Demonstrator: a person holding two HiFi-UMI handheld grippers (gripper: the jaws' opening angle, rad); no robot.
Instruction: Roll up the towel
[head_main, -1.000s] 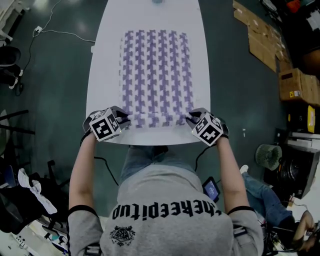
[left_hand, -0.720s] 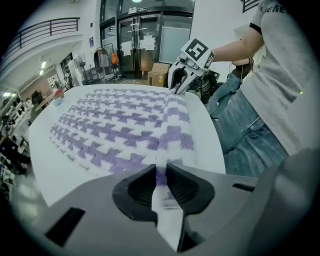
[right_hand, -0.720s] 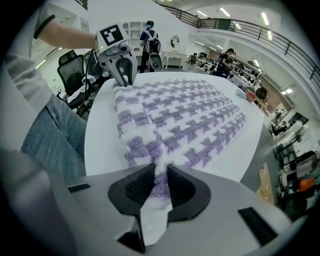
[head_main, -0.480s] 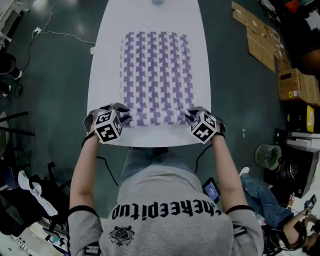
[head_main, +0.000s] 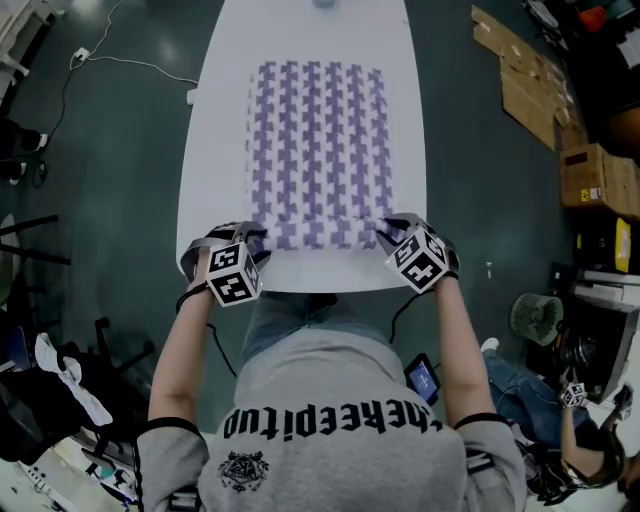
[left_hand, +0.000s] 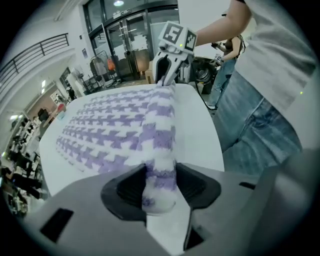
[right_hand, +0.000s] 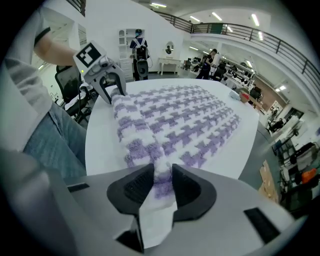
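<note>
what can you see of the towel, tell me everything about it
The towel is a fluffy white cloth with a purple houndstooth pattern, lying flat lengthwise on the white table. Its near edge is rolled into a thin tube. The jaws of the right gripper, just eased slightly wider, pinch one end; those of the left gripper, just opened, stand around the other.

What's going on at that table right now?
A person is rolling a purple-and-white patterned towel from its near edge on a white table. The right gripper pinches the roll's right end. The left gripper's jaws have just been opening, with the roll's left end loose between them. Most of the towel lies flat.
</note>
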